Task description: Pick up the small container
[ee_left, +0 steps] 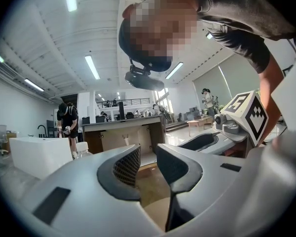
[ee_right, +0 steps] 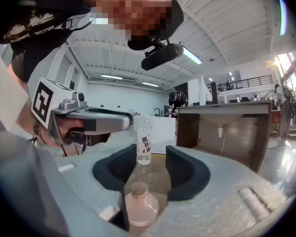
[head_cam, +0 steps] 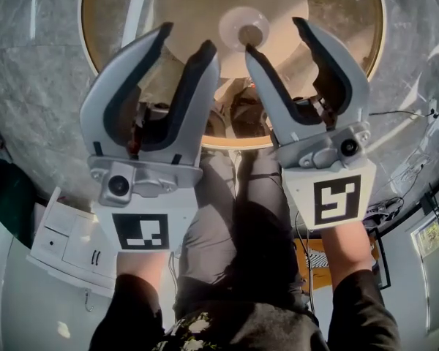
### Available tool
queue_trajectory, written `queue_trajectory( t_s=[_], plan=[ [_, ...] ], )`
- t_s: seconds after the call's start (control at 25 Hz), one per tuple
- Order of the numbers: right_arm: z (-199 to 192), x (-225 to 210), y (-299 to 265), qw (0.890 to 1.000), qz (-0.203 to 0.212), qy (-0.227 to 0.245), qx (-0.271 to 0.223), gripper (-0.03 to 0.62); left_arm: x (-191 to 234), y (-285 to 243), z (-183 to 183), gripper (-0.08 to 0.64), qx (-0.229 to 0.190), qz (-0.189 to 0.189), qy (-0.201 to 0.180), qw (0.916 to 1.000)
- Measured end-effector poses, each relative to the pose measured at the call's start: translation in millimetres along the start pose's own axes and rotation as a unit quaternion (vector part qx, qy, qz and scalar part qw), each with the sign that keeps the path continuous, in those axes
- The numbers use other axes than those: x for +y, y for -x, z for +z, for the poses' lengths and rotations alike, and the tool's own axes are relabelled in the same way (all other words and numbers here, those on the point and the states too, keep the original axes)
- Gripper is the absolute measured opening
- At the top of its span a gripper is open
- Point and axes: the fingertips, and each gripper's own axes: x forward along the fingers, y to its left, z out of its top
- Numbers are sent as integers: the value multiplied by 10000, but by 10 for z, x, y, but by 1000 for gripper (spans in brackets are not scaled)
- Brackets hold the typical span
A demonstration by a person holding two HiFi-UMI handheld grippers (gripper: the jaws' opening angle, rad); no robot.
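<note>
The small container [head_cam: 250,34] is a round pinkish flask with a cork stopper, standing on the round wooden table [head_cam: 336,20]. In the head view it sits just beyond the left fingertip of my right gripper [head_cam: 276,39]. In the right gripper view the flask [ee_right: 139,206] shows low between the jaws of the right gripper [ee_right: 153,157], and the dark pads stand apart from it. My left gripper [head_cam: 186,39] hovers beside the right one, open. Only bare tabletop shows between the jaws of the left gripper [ee_left: 147,154].
A clear water bottle [ee_right: 144,144] stands on the table beyond the flask; its cap [ee_left: 81,149] shows left of the left jaws. A white cabinet [head_cam: 66,240] and cables [head_cam: 402,174] lie on the floor. A counter [ee_left: 123,130] and people stand far off.
</note>
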Motion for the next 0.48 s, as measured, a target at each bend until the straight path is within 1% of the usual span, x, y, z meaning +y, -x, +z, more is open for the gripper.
queue_trajectory(
  t_s=[0.32,0.48],
  plan=[
    [-69,100,-12,10000,36,4,-10,186,-7,67,-57,103,-125,43,48,9999],
    [-394,174,-61,10000,77,-24,33,186,-66,55,-380,103,-91,53,120,9999]
  ],
)
